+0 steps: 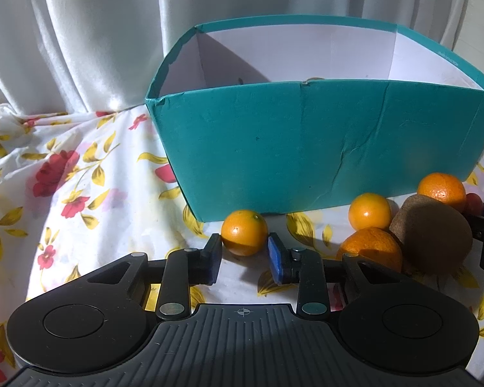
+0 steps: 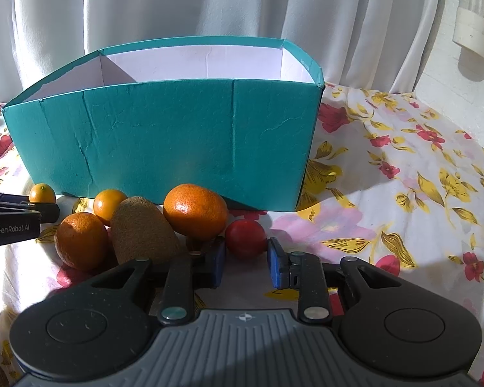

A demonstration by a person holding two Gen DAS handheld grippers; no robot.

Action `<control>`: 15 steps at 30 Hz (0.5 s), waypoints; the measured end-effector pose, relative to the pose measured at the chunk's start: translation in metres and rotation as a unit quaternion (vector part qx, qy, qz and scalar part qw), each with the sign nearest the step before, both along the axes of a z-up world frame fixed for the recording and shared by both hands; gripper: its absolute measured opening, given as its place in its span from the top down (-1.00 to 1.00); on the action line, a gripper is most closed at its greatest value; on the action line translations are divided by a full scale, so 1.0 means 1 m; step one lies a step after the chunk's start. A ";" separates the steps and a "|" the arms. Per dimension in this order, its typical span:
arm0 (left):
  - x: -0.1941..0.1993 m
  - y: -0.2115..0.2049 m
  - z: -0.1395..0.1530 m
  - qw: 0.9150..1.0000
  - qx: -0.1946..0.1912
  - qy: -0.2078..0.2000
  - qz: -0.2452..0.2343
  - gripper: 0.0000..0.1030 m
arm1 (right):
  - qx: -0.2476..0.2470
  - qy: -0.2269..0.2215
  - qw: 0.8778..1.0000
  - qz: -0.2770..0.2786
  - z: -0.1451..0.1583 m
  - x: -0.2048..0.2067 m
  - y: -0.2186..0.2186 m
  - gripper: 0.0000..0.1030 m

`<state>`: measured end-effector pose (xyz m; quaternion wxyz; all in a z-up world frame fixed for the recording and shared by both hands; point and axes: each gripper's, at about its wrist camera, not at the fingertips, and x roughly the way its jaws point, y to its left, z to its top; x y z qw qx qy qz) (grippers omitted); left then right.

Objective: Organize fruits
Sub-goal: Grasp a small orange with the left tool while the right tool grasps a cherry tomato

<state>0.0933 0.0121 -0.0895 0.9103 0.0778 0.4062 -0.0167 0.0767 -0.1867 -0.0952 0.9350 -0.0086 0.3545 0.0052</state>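
Clamped in the left hand-held gripper (image 1: 244,250) is a small orange (image 1: 244,232); the right hand-held gripper (image 2: 246,254) is closed on a red fruit (image 2: 246,239); lifting into the teal box (image 1: 306,148) is needed next.

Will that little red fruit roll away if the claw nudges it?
Probably: the red fruit looks round and smooth, lying loose on the cloth. Its glossy skin may slip between the right claw pads. It seems small, so likely light.

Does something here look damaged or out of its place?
The teal cardboard box is worn: its front wall is creased and the rim is chipped at the left. All fruits lie outside it on the floral cloth.
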 end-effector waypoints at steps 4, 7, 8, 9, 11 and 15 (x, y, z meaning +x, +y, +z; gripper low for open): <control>-0.002 -0.002 0.002 1.000 0.002 -0.002 -0.002 0.34 | -0.001 -0.001 1.000 -0.001 0.001 -0.002 0.000 0.48; -0.005 -0.004 0.005 1.000 0.002 -0.002 -0.004 0.34 | -0.002 -0.004 1.000 -0.002 0.003 -0.004 0.000 0.48; -0.006 -0.004 0.007 1.000 0.002 -0.004 -0.004 0.34 | -0.003 -0.005 1.000 -0.002 0.004 -0.004 0.000 0.48; -0.007 -0.005 0.008 1.000 0.003 -0.005 -0.004 0.34 | -0.003 -0.006 1.000 -0.003 0.005 -0.005 0.000 0.48; -0.010 -0.005 0.011 1.000 0.002 -0.007 -0.003 0.34 | -0.004 -0.007 1.000 -0.004 0.007 -0.007 -0.001 0.48; -0.018 -0.006 0.020 1.000 0.003 -0.007 0.000 0.34 | -0.004 -0.013 1.000 -0.005 0.012 -0.012 -0.003 0.48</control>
